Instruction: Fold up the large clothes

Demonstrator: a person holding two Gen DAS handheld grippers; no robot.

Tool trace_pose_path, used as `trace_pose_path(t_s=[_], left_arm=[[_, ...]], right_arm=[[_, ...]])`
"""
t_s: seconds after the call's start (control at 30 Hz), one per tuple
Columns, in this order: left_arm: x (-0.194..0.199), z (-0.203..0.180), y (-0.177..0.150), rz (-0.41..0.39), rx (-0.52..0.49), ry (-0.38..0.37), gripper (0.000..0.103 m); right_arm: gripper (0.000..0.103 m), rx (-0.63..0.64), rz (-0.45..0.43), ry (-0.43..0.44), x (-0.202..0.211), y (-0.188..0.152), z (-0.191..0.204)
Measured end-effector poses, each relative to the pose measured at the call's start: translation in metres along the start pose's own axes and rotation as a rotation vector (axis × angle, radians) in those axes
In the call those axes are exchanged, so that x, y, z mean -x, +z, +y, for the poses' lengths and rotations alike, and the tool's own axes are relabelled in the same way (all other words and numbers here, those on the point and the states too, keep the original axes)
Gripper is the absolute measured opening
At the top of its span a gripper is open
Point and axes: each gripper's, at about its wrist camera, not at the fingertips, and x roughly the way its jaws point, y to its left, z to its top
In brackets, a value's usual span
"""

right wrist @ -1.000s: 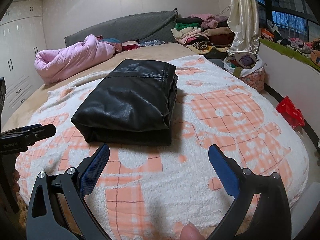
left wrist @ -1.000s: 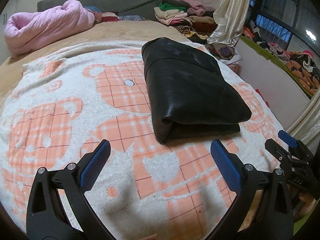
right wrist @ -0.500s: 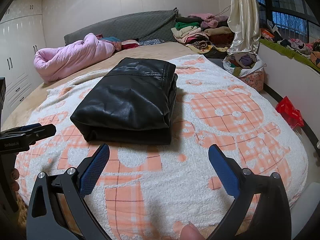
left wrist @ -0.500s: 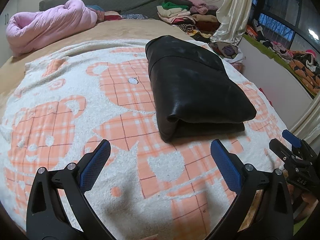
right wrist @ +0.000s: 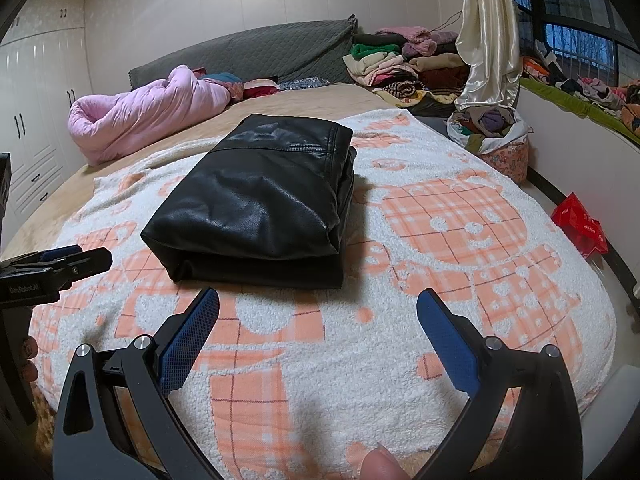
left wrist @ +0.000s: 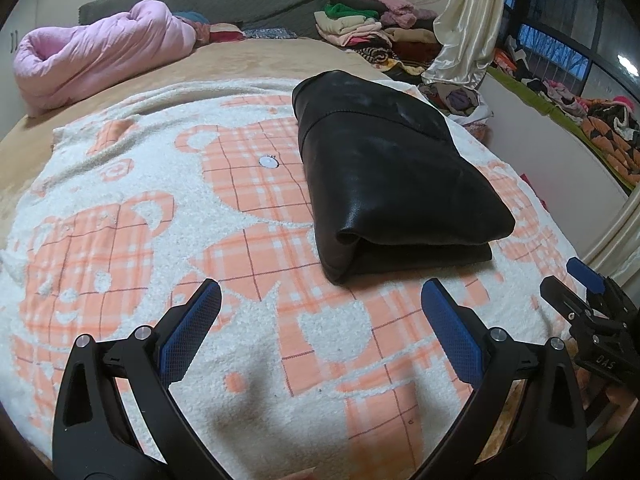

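The folded black leather garment (left wrist: 392, 184) lies at 1 o'clock on the bear-print blanket (left wrist: 120, 240), a shade farther off than a second ago. Left gripper (left wrist: 320, 320) and right gripper (right wrist: 318, 320) hover short of its near edge, jaws wide apart, with bare blanket at 9 o'clock.

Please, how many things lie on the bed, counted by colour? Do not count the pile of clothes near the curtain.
Black: 1, the folded jacket
Pink: 1, the quilt
White and orange: 1, the blanket
Total: 3
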Motion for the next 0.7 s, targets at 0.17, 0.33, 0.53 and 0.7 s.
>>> trace_pose_path(t_s=[0.17, 0.33, 0.53, 0.7], left_arm=[[0.0001, 0.0004, -0.0010, 0.000, -0.004, 0.007, 0.094], [0.0000, -0.0001, -0.0014, 0.001, -0.003, 0.009, 0.094], [0.0003, -0.0004, -0.0013, 0.000, -0.005, 0.010, 0.094], [0.0000, 0.0007, -0.0016, 0.006, -0.001, 0.008, 0.094]], right_arm=[[0.099, 0.000, 0.000, -0.001, 0.0001, 0.0002, 0.0004], [0.099, 0.000, 0.000, -0.002, -0.0003, -0.0001, 0.0001], [0.099, 0.001, 0.000, -0.005, 0.0000, 0.0000, 0.0004], [0.099, 0.001, 0.001, -0.007, -0.0004, -0.0003, 0.0000]])
